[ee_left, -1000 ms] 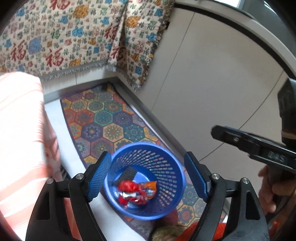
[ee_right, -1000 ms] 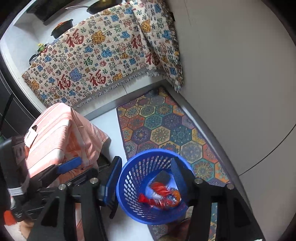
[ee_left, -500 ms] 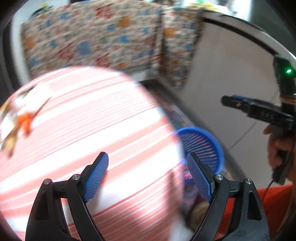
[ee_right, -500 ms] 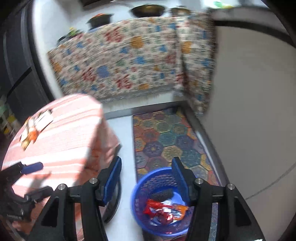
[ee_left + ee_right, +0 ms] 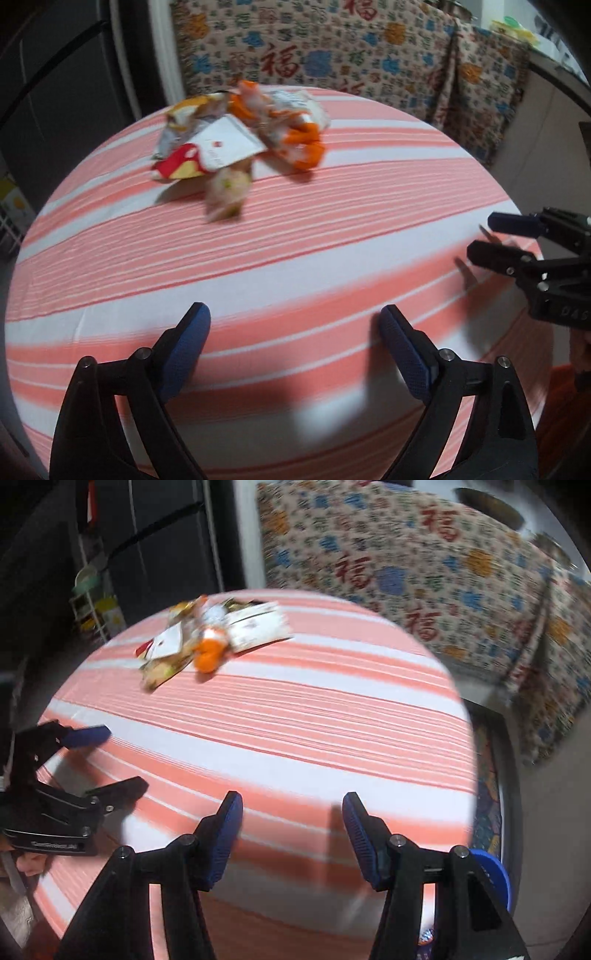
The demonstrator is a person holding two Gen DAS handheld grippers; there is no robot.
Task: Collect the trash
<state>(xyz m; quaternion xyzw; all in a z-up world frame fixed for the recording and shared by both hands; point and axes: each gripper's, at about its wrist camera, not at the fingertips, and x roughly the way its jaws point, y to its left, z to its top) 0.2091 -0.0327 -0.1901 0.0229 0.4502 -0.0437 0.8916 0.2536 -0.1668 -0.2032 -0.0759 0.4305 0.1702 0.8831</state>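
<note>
- We angle our left gripper (image 5: 293, 352) down over the striped table (image 5: 295, 258), jaws just widened, empty.
- Our right gripper (image 5: 291, 834) tilts likewise, jaws parted, empty.
- Wrappers (image 5: 240, 129) heaped at the table's far side; print unreadable.

The surface (image 5: 295, 258) wears a cloth of salmon-pink and white stripes. The wrappers (image 5: 240, 133) heaped on it are white, orange, red and yellow. Behind hangs a cream blanket (image 5: 332, 48) patterned with blue and orange motifs and red characters. Both the left gripper (image 5: 295, 339) and right gripper (image 5: 291, 830) are black with blue pads. The basket (image 5: 495, 871) is blue.
</note>
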